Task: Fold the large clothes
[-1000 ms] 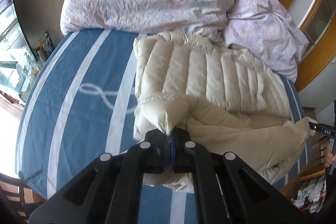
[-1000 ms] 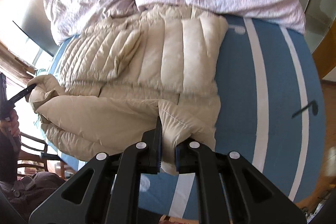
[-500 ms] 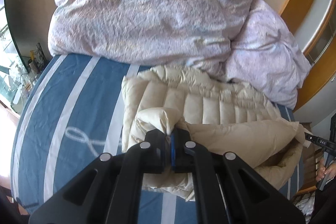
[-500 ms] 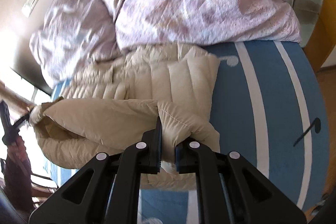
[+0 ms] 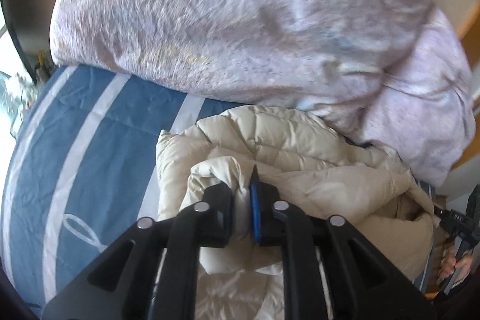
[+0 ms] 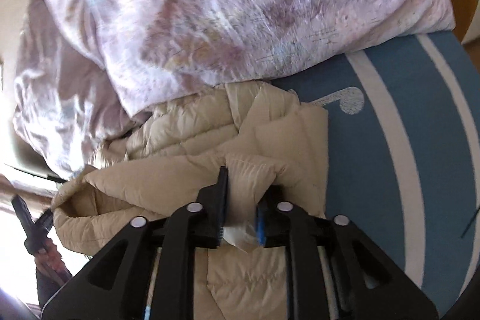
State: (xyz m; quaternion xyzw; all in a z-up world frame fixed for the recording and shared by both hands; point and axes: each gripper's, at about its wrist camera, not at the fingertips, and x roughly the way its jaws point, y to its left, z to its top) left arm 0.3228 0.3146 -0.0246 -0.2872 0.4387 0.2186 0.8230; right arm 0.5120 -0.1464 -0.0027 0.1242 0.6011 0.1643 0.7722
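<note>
Pinching one corner each of the cream puffer jacket (image 5: pixel 300 152), left claw (image 5: pixel 241 194) and right claw (image 6: pixel 243 194) hold its near edge doubled over itself on the striped bed (image 5: pixel 99 140), the fold seemingly half-made and not laid flat.

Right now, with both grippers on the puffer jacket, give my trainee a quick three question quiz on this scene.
1. True or false: the left hand-held gripper is clamped on the cream puffer jacket.
2. What lies past the jacket? A) crumpled lilac duvet B) wooden chair C) laundry basket
3. Fill in: the bed sheet is blue with ____ stripes.

Key: 1 true; 2 A; 3 white. The right hand-held gripper grips the jacket too.
</note>
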